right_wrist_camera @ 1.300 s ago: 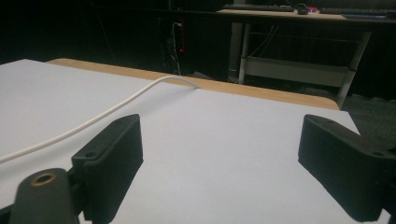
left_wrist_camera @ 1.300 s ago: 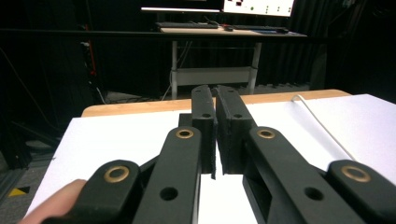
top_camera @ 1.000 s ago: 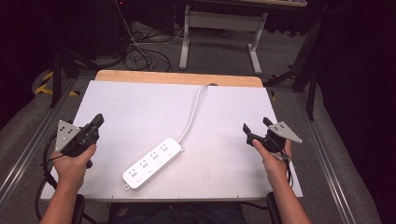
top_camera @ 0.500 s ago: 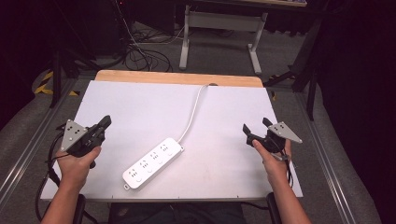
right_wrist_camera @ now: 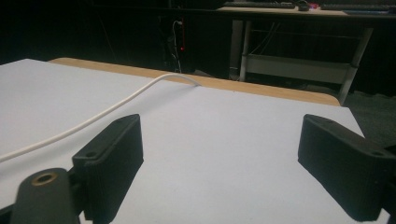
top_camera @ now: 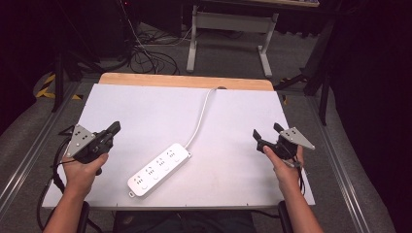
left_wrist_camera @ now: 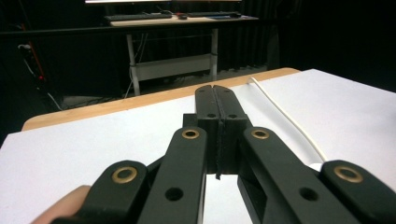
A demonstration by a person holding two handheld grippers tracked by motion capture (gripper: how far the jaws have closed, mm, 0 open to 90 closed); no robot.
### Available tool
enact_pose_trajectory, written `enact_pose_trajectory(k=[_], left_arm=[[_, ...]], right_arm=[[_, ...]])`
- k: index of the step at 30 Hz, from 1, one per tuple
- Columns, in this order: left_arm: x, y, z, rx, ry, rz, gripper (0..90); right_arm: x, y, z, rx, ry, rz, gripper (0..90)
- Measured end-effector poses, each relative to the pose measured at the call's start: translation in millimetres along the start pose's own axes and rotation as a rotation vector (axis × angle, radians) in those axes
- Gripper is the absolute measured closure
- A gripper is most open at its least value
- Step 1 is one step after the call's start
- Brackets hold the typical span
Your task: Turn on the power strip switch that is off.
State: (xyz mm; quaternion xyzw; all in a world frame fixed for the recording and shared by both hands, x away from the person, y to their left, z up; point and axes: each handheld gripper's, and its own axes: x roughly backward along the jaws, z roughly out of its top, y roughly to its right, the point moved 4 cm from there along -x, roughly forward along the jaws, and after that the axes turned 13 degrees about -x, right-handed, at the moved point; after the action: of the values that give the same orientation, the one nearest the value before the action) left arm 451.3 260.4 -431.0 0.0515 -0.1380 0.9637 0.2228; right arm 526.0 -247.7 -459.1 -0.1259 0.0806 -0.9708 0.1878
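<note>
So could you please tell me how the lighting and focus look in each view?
High view: table evenly bright, surroundings dark, power strip sharp. Left gripper view: shut left claw slightly soft up close. Right gripper view: open right claw blurred, cord clearer.

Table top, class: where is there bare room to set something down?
Bare: the far left, between the white cable and the wooden edge strip; also between the white power strip and right gripper. Crowded: the centre.

power strip [top_camera: 160,169] lies on table [top_camera: 243,121], between both grippers.
</note>
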Motion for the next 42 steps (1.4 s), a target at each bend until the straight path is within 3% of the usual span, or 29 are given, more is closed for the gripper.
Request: enact_pose_trajectory(k=[18,42], left_arm=[[-5.6,12.9,0.5,-0.042,-0.019,-0.080,90.0],[-12.4,40.7,1.2,-0.116,-0.057,-0.293,90.0]], right_arm=[[-0.6,0.1,-0.9,-0.009,-0.008,-0.001,14.5],[-0.8,0.9,-1.0,-0.006,-0.009,-0.006,15.0]])
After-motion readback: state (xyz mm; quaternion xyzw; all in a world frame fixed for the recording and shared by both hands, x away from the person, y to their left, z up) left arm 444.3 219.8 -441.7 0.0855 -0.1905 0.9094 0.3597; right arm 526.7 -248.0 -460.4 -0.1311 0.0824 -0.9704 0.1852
